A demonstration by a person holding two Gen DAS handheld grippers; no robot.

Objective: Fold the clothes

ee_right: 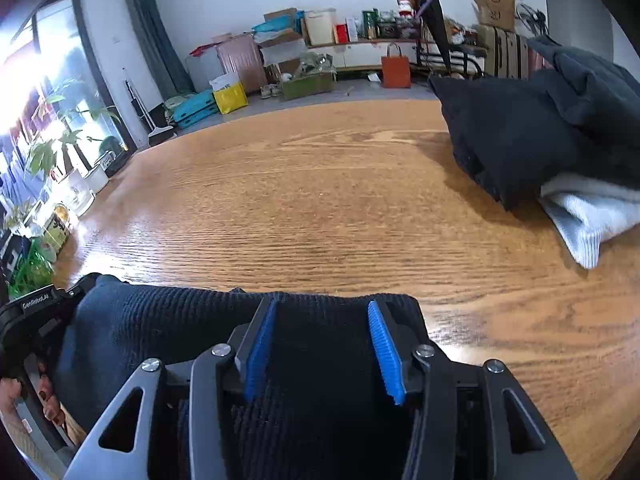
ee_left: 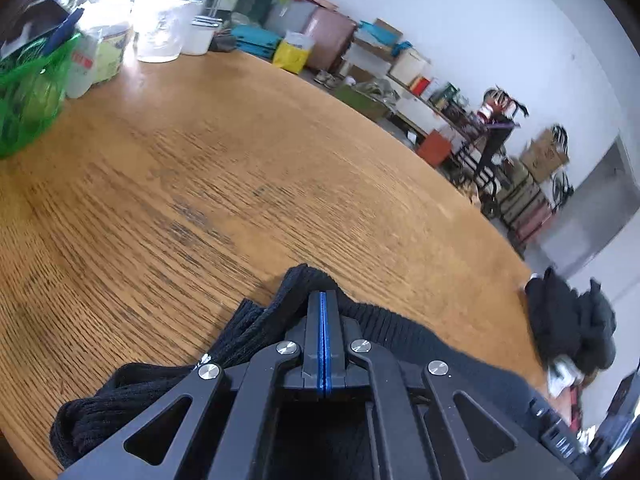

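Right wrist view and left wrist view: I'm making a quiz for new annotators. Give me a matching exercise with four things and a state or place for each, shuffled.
Things:
1. left tongs
2. right tongs
3. white cloth
4. green bag

States or places:
A. under the dark pile of clothes
B. shut, with the black knit garment around the tips
C. at the table's far edge, by the jars
D. open over the black knit garment

Pairs: 1-B, 2-D, 3-A, 4-C

A wooden table (ee_right: 320, 208) holds a green mesh bag (ee_left: 28, 96) beside a clear jar (ee_left: 158, 36).
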